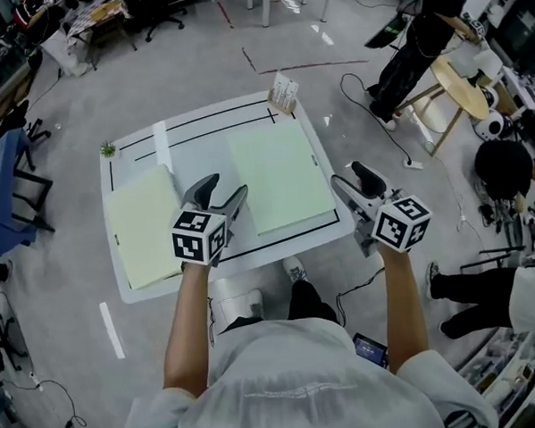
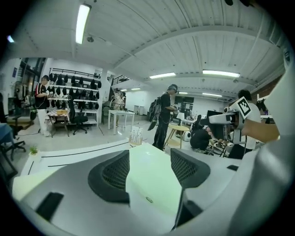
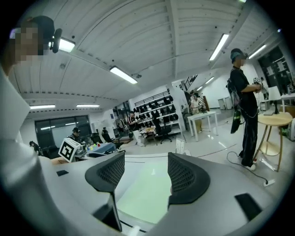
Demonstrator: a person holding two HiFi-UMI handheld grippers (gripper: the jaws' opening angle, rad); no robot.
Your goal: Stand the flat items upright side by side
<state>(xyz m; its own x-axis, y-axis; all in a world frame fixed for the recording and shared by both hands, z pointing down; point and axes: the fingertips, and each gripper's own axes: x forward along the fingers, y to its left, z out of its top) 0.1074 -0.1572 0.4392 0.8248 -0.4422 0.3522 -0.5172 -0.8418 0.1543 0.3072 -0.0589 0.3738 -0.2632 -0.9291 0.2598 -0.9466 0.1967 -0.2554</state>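
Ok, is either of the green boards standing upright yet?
No, the left green board and the right green board both lie flat on the white table in the head view.

1. Left flat item (image 1: 143, 226): pale green rectangular board. It lies flat on the left part of the white tabletop (image 1: 211, 131), turned slightly askew.
2. Right flat item (image 1: 279, 177): same pale green board, also lying flat, on the right half inside the black outline (image 1: 200, 119). It is apart from the left one.
3. Neither stands upright.
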